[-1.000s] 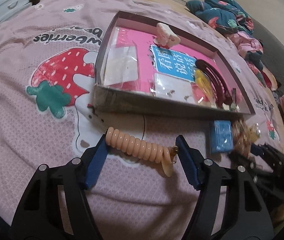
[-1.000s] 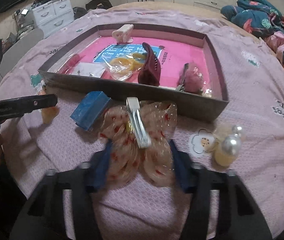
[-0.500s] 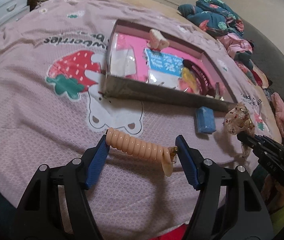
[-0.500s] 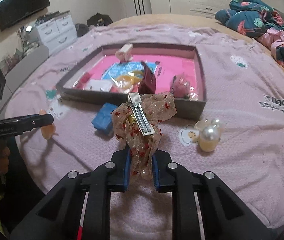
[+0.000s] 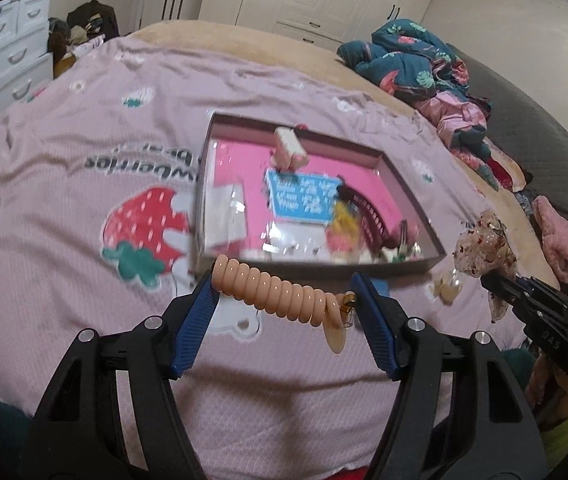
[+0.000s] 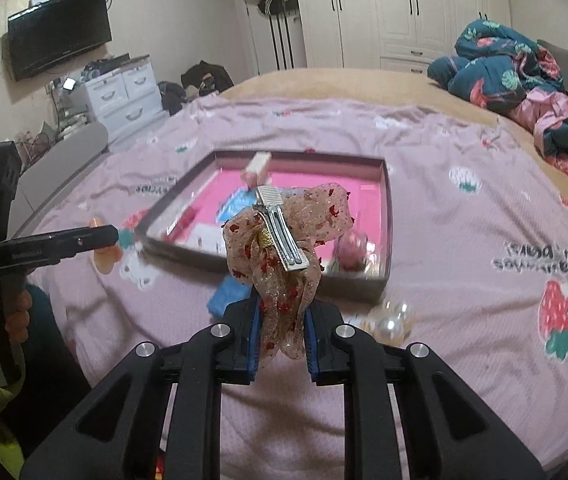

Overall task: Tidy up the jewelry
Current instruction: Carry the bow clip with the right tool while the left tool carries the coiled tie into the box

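Peach coiled hair tie point(image 5: 276, 288); sheer beige bow point(image 6: 284, 248) speckled red, silver clip; pink-lined grey tray point(image 5: 412, 196); mauve bedspread point(image 5: 64, 200) printed with red strawberries, green leaves.

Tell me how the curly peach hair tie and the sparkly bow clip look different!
The hair tie is a smooth peach coil; the bow clip is floppy see-through fabric with red specks and a silver clasp. The hair tie stretches sideways across the wide left tongs; the bow stands up from the narrow right tongs. Both are held above the bed.
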{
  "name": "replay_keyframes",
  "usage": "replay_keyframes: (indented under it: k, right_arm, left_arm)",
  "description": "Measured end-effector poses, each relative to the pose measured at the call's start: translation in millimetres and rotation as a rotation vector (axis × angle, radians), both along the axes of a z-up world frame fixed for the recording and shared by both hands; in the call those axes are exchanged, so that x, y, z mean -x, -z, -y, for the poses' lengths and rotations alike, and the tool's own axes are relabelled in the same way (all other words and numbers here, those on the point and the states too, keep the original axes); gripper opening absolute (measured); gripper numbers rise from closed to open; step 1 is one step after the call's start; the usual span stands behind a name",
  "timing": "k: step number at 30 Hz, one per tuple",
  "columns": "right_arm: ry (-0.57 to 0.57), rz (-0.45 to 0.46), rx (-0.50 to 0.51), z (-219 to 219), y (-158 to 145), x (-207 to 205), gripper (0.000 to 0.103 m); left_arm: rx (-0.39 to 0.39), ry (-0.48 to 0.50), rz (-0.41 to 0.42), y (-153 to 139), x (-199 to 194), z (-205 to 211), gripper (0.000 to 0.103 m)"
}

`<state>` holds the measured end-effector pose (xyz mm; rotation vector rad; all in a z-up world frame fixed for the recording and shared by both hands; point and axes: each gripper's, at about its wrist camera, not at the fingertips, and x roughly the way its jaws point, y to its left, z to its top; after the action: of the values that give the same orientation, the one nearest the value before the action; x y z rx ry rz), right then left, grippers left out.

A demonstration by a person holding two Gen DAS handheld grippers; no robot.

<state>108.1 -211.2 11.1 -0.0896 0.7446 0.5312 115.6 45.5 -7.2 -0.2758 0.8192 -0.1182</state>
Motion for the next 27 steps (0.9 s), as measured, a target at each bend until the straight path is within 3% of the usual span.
replay_keyframes:
  k: [15, 27]
  right_arm:
    - [0.052, 0.102, -0.034, 3.9, -48.1, -40.9, 0.017]
    - [0.089, 0.132, -0.042, 1.5, -63.0, -72.8, 0.017]
  left_arm:
    - [-0.043, 0.022, 0.082, -35.3, -46.3, 12.5, 0.060]
    - [-0.077, 0.019, 0.077, -33.5, -82.6, 18.8, 0.060]
